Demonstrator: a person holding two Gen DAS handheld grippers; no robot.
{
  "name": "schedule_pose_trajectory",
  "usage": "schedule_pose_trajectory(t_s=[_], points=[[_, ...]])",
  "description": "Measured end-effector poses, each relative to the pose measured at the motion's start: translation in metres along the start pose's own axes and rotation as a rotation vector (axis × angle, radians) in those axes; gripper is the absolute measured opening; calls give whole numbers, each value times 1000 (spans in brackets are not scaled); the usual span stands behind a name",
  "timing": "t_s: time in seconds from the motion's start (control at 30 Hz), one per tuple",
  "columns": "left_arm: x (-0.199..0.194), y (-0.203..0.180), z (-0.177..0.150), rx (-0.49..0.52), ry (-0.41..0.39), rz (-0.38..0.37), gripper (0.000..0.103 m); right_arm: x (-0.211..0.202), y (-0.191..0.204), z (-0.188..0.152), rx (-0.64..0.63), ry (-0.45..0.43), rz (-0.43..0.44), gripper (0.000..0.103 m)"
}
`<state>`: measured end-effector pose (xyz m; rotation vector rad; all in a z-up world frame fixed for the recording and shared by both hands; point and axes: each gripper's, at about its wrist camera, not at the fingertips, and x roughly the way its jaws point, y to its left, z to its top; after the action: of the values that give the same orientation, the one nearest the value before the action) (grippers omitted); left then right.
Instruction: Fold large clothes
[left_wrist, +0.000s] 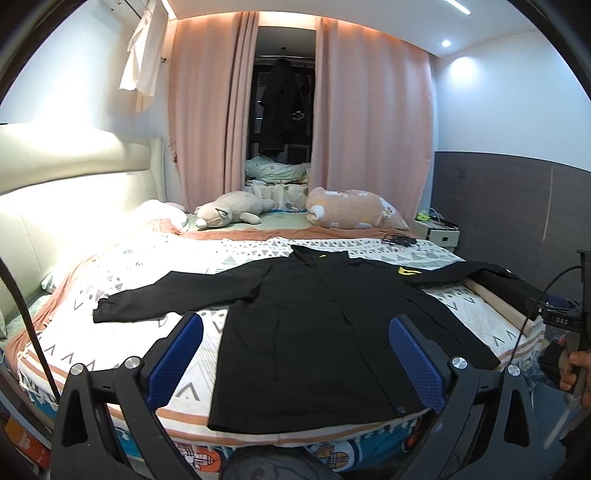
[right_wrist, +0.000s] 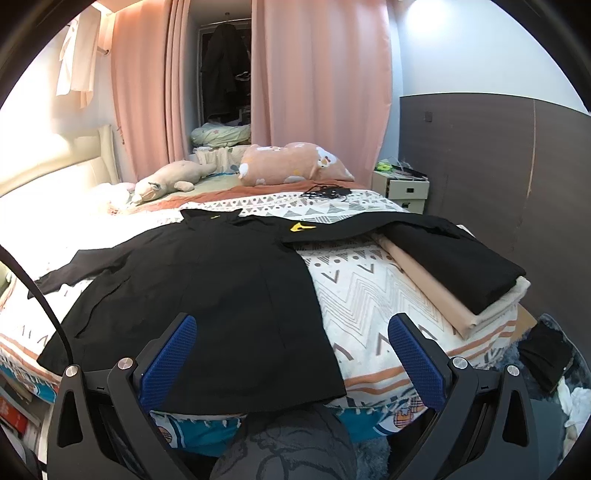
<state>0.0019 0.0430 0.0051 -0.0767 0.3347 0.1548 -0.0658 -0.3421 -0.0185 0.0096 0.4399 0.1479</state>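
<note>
A large black long-sleeved shirt (left_wrist: 317, 332) lies spread flat on the patterned bed cover, collar away from me, sleeves out to both sides; it also shows in the right wrist view (right_wrist: 207, 295). A yellow patch (right_wrist: 302, 226) marks its right shoulder. My left gripper (left_wrist: 295, 354) is open and empty, hovering above the shirt's lower hem. My right gripper (right_wrist: 291, 354) is open and empty, above the shirt's lower right corner near the bed's front edge. The right gripper's body (left_wrist: 565, 321) shows at the right edge of the left wrist view.
Folded black cloth on folded beige cloth (right_wrist: 454, 266) lies at the bed's right side. Two plush toys (left_wrist: 229, 214) (left_wrist: 351, 208) and a black cabled device (right_wrist: 328, 192) lie at the far end. A white bedside table (right_wrist: 400, 188) and pink curtains (left_wrist: 369, 122) stand behind.
</note>
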Motion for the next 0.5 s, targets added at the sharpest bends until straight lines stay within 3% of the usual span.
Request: schedule_pose_trajectory(t_s=[0.3, 0.5], points=[[32, 32, 8, -27, 44, 67, 103, 38, 18, 22, -23, 1, 40, 103], [54, 57, 11, -65, 86, 85, 103, 75, 37, 44, -36, 4, 112, 103]])
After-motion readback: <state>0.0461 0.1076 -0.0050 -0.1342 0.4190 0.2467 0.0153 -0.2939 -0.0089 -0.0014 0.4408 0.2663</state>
